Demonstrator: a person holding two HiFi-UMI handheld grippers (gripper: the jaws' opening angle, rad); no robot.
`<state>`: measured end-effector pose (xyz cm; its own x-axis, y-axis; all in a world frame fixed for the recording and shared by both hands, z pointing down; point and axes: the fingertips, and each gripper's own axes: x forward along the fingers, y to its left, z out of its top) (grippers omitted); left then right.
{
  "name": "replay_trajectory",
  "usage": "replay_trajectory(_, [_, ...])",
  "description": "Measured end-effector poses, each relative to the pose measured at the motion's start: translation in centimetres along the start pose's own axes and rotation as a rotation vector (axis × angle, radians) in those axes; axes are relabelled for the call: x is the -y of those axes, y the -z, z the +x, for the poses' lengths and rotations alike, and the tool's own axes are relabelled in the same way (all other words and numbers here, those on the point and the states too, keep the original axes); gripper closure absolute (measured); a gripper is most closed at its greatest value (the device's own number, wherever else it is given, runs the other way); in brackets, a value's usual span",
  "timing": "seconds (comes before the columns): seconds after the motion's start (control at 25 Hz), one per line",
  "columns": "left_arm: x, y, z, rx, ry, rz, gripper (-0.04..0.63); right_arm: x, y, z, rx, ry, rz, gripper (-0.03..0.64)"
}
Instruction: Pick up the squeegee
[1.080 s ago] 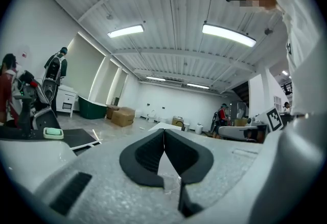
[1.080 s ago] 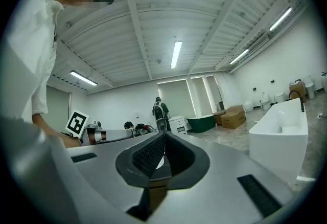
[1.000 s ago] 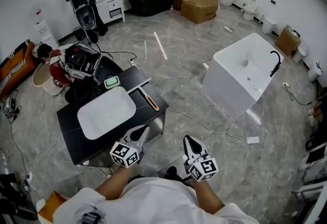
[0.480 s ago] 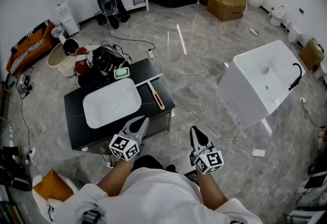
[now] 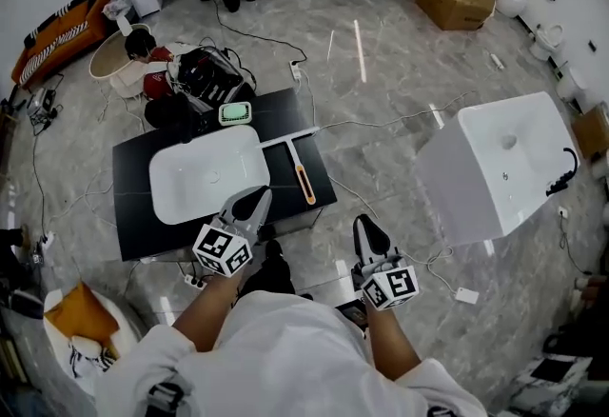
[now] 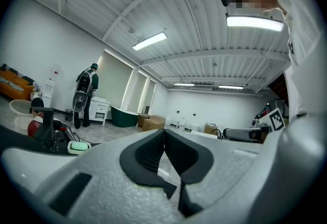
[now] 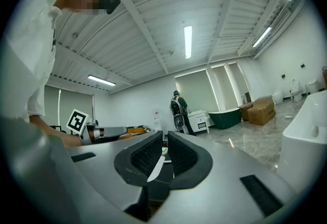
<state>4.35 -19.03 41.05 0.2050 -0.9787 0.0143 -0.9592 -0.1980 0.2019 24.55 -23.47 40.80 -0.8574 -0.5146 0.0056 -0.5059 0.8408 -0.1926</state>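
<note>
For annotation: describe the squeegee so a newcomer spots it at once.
Find the black table holding the white basin. Just right of the basin lies the squeegee. It alone is T-shaped, with a white blade and orange handle; the soap dish is green.

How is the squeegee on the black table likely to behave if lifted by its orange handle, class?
The squeegee looks slim, so it is probably light and stiff. Its blade sits crosswise at the handle's far end, so it may tip blade-down. Lying flat on the table, it should slide, not roll.
</note>
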Motion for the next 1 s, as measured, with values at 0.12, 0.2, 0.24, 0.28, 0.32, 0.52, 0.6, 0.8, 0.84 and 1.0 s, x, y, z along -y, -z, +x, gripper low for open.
replay_trajectory(0.12, [-2.6,0.1,1.1,-0.004,-0.015,-0.033,0.578,0.2,0.2,3.8,-0.033,-0.036,-0.016,0.600])
replay_trajectory(0.2, [-4.5,0.2,1.8,-0.002,-0.030,-0.051,0.578,0.5,0.4,6.6,-0.060,-0.059,-0.025,0.600])
replay_trajectory(0.24, [-5.3,0.3,2.2,-0.001,-0.036,-0.061,0.578,0.6,0.6,7.9,-0.078,-0.071,-0.030,0.600])
replay_trajectory(0.28, [-6.2,0.5,2.5,-0.001,-0.038,-0.071,0.578,0.7,0.9,9.3,-0.097,-0.080,-0.034,0.600])
replay_trajectory(0.32, [-7.0,0.7,2.9,-0.002,-0.036,-0.078,0.578,0.7,1.2,10.7,-0.116,-0.089,-0.040,0.598])
replay_trajectory(0.52, [-10.6,2.8,3.9,-0.011,-0.032,-0.095,0.578,0.7,3.8,16.7,-0.199,-0.123,-0.051,0.545])
replay_trajectory(0.6, [-11.6,4.4,4.0,-0.013,-0.033,-0.114,0.578,1.0,5.5,18.2,-0.243,-0.123,-0.057,0.536])
replay_trajectory(0.8, [-14.2,4.6,4.4,-0.048,-0.042,-0.185,0.578,1.3,7.0,21.9,-0.404,-0.101,-0.054,0.503])
replay_trajectory(0.84, [-14.8,4.5,4.5,-0.055,-0.049,-0.198,0.578,1.4,7.2,22.7,-0.432,-0.103,-0.054,0.502])
replay_trajectory(1.0, [-16.0,5.2,4.6,-0.063,-0.082,-0.220,0.578,1.6,9.6,24.8,-0.527,-0.129,-0.056,0.490])
